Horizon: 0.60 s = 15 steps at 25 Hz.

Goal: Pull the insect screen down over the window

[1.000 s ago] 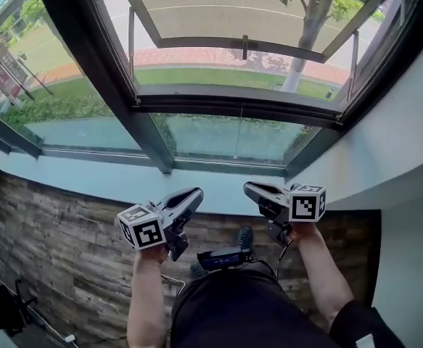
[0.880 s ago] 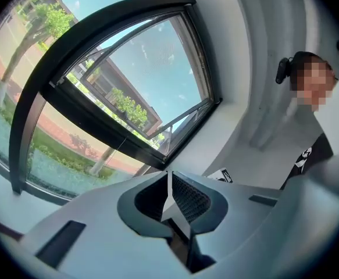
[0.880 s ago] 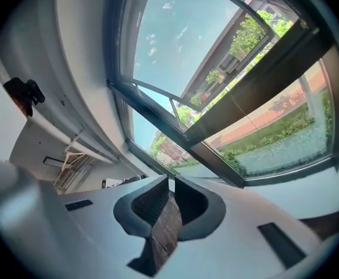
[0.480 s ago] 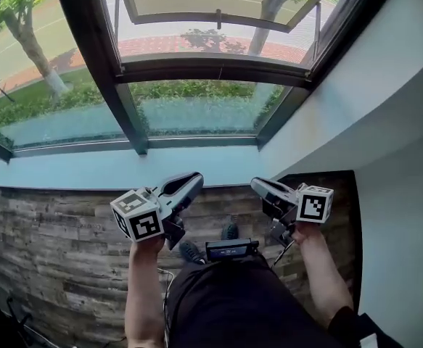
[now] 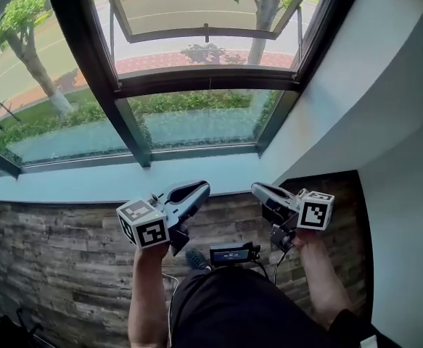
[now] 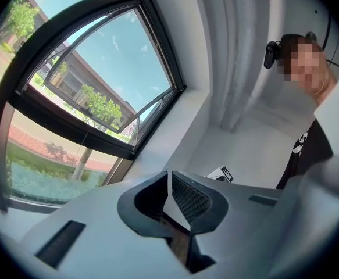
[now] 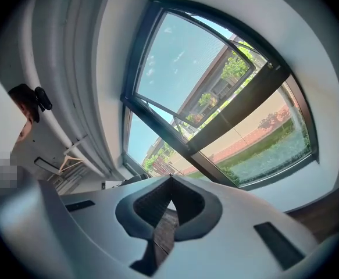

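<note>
- The left tongs (image 5: 202,188) are shut: in the left gripper view the two dark pads meet at the tips, with nothing between them.
- The right tongs (image 5: 255,188) are shut too, tips touching and nothing gripped.
- Both tongs are held side by side in front of the person's waist. They are well apart from each other and point up toward the window (image 5: 196,80), touching nothing.
- Their tips hang just below the pale sill (image 5: 88,183), over the stone-look wall (image 5: 51,259) beneath it.
- The marker cubes (image 5: 143,224) sit at the near ends, above the bare forearms.
- The window has a dark frame. Its upper sash (image 5: 205,32) is tilted open outward, and the lower pane (image 5: 196,118) is closed.
- The insect screen cannot be made out in any view, and the window opening looks uncovered.
- Through the glass are grass, a brick path, a road and a tree (image 5: 31,38).
- A white wall (image 5: 392,129) flanks the window on the right.
- A small dark device (image 5: 233,254) sits at the person's waist, between the two arms.
</note>
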{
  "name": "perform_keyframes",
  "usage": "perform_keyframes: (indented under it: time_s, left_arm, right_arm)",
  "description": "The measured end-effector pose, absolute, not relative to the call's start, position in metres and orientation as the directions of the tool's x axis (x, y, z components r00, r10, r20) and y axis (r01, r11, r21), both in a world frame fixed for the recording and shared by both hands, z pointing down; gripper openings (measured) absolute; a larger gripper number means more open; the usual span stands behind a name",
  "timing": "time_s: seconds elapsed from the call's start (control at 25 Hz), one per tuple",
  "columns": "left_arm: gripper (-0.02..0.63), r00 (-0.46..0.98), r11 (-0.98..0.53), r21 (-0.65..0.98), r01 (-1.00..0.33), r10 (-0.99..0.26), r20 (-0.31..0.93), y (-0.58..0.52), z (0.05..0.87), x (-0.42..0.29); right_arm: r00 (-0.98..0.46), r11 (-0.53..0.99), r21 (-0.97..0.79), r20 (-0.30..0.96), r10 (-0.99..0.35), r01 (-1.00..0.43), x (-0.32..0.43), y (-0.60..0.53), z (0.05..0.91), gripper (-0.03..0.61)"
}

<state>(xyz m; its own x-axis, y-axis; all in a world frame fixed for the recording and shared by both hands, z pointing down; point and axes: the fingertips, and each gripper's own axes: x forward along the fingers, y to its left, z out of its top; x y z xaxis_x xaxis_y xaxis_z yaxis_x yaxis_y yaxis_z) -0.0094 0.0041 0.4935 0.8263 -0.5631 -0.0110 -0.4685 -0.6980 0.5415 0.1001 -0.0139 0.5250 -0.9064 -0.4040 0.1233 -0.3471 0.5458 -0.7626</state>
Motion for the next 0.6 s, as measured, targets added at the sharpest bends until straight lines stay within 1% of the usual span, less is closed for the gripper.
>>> perform_keyframes:
  time_s: [0.28, 0.6]
  left_arm:
    - [0.031, 0.837, -0.686, 0.532, -0.496, -0.541, 0.082, 0.022, 0.503, 0.04]
    - [0.031, 0.822, -0.676, 0.509, -0.533, -0.556, 0.122, 0.039, 0.503, 0.076]
  right_arm:
    - [-0.897, 0.512, -0.798, 0.078, -0.435, -0.317, 0.152, 0.018, 0.541, 0.008]
    - [-0.896, 0.514, -0.813, 0.021, -0.444, -0.273, 0.187, 0.047, 0.547, 0.008]
